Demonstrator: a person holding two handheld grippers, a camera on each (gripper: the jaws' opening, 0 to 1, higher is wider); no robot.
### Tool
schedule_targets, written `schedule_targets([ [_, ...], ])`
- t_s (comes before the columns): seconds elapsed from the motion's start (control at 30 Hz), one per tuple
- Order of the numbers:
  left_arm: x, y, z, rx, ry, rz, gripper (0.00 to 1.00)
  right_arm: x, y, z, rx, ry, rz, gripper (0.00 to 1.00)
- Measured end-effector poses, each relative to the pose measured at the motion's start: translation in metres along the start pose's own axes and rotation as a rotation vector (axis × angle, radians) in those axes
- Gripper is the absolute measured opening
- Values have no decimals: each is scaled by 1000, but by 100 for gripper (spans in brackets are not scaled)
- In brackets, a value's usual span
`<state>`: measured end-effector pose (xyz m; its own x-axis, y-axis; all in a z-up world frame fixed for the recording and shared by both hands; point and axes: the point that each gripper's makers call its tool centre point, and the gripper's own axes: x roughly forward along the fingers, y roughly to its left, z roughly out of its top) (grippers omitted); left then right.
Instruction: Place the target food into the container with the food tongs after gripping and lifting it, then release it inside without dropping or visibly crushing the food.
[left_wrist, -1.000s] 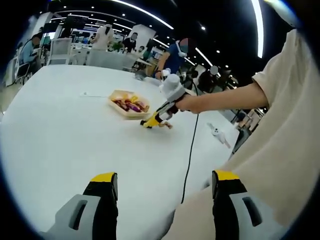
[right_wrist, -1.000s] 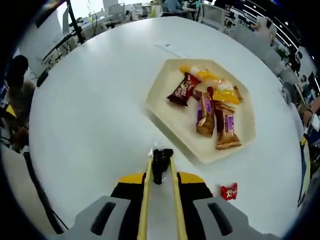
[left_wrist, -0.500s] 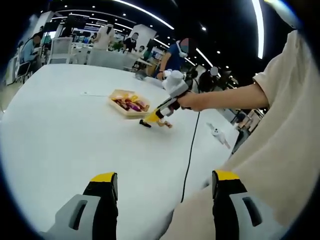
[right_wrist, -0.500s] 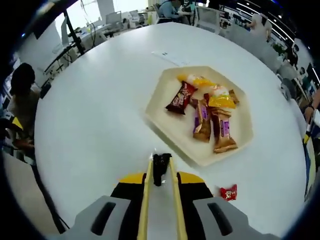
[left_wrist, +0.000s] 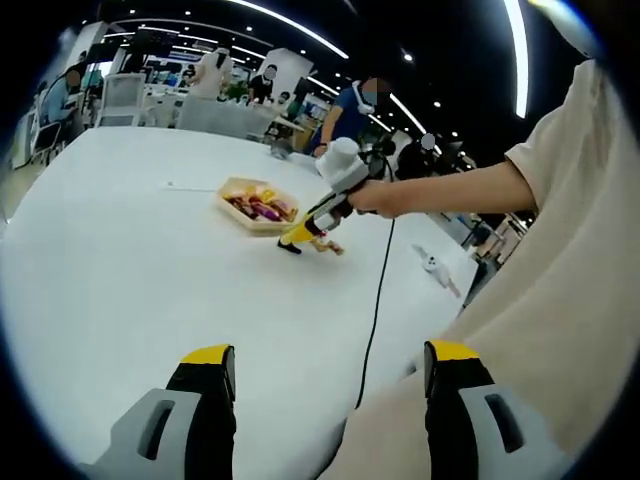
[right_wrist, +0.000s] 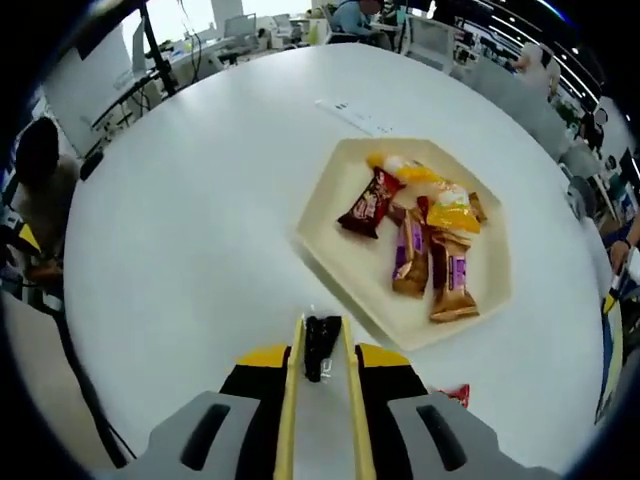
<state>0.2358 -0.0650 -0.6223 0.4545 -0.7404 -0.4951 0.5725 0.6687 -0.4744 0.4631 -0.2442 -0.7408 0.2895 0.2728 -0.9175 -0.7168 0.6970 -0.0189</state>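
tray (right_wrist: 340, 250): wrapped snacks (right_wrist: 420, 235) | R gripper (right_wrist: 322, 350): clamps tongs (right_wrist: 290, 400) w/ dark snack (right_wrist: 320, 345) | L gripper (left_wrist: 325, 375): agape

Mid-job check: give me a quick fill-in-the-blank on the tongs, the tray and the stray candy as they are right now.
1. The tongs pinch a small ____ candy between their tips.
2. The tray holds wrapped snacks and sits on a ____ table.
3. A loose ____ candy lies on the table outside the tray.
4. The left gripper has its jaws ____.

Missing words: black; white; red; open
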Motion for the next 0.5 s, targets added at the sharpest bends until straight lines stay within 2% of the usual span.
schedule_targets([
  [0.13, 0, 2, -1, -7, 0, 6, 77, 5, 2, -3, 2, 15, 0, 26],
  [0.27, 1, 3, 0, -15, -3, 7, 77, 5, 1, 1, -25, -13, -11, 26],
  [0.5, 3, 4, 1, -11, 4, 4, 77, 5, 2, 4, 20, -62, -37, 25],
])
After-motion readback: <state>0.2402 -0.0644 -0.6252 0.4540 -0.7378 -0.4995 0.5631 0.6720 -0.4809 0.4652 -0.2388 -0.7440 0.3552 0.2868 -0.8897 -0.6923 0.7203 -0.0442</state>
